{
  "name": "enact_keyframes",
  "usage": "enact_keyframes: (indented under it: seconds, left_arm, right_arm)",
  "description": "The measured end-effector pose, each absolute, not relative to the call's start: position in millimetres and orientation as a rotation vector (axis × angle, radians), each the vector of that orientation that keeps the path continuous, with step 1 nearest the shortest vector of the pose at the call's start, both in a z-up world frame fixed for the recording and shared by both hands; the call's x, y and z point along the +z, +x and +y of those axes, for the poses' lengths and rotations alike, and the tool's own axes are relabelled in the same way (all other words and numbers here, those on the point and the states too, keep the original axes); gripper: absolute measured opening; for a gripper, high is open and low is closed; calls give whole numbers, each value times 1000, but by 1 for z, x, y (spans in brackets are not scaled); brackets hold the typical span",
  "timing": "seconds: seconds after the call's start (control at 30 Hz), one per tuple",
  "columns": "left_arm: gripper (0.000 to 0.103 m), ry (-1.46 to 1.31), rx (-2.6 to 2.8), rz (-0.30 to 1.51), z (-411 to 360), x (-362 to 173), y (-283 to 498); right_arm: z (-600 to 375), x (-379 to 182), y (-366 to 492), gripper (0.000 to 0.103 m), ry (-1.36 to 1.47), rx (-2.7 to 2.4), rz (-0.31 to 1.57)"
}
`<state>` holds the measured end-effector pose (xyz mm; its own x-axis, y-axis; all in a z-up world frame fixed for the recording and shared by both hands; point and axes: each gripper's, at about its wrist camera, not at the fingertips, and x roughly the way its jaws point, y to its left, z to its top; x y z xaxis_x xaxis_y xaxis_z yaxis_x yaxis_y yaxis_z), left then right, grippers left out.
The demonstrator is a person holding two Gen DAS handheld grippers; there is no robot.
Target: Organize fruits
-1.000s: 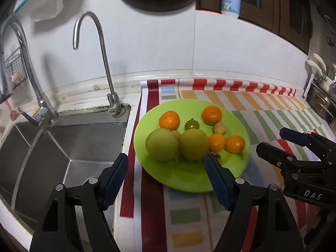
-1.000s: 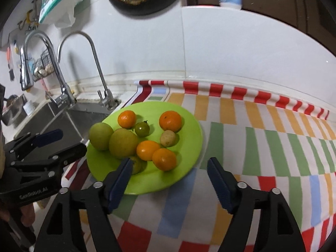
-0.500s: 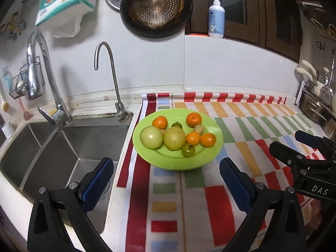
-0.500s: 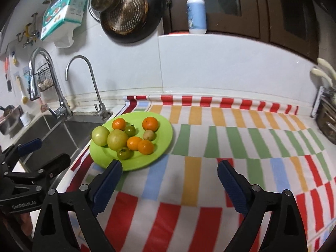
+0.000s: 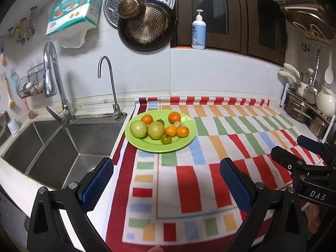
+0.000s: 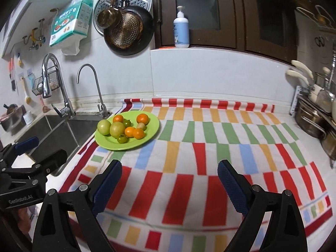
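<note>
A lime green plate [image 5: 184,141] [image 6: 152,133] sits on the striped cloth beside the sink. It holds several fruits: two large pale green ones [image 5: 138,129] [image 6: 117,129], several oranges [image 5: 174,117] [image 6: 142,118], small green tomatoes [image 5: 166,139] [image 6: 122,138] and a small tan fruit [image 5: 177,123]. My left gripper [image 5: 167,178] is open and empty, low near the counter's front edge, well back from the plate. My right gripper [image 6: 169,178] is open and empty over the cloth, right of the plate; it also shows in the left wrist view [image 5: 298,149].
A steel sink [image 5: 63,142] with two taps [image 5: 109,84] lies left of the plate. Pots and utensils [image 5: 308,107] stand at the far right. Pans [image 5: 147,27] and a soap bottle [image 5: 198,31] are on the wall and ledge behind. The cloth [image 6: 210,147] covers the counter.
Both grippers have pulled back and up from the plate, so the plate looks smaller and farther. Both stayed open and empty. The fruits have not moved.
</note>
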<state>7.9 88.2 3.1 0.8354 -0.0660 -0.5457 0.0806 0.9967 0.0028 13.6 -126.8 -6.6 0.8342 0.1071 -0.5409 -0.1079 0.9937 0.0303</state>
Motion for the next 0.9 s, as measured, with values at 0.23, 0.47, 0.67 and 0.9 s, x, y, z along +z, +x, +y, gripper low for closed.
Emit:
enact_keyframes:
  seconds: [0.23, 0.47, 0.67, 0.9]
  left_arm:
    - [103, 31, -85, 555, 78, 9, -23]
    - [103, 44, -103, 523, 71, 17, -49]
    - [103, 52, -107, 505, 68, 21, -64]
    - [103, 49, -114, 489, 66, 26, -74]
  right_arm:
    - [-142, -2, -26, 93, 2, 82, 551]
    - [-149, 6, -55, 93, 4, 75, 521]
    - [-156, 9, -72, 93, 12, 67, 511]
    - [-158, 12, -83, 93, 6, 67, 498]
